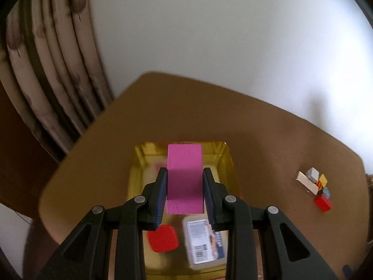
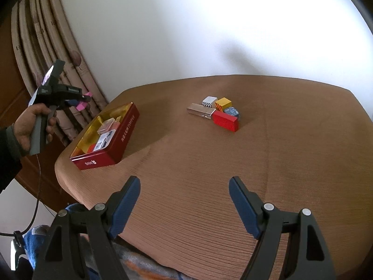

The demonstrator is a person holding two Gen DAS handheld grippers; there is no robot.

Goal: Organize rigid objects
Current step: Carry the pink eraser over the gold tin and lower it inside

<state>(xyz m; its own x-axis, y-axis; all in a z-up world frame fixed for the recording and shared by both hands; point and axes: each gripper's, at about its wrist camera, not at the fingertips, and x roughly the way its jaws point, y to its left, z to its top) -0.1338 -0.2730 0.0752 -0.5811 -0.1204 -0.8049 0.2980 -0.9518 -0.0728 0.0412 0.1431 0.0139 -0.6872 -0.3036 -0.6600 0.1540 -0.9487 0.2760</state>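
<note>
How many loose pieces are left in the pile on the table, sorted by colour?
Red block: 1
Yellow cube: 1
White striped cube: 1
Blue-grey cube: 1
Silver long box: 1
Total: 5

A pink block point(image 1: 184, 177) hangs above the red tin point(image 2: 106, 137) at the tabletop's point(image 2: 209, 163) left edge; five small blocks point(image 2: 218, 112) cluster mid-tabletop.
</note>
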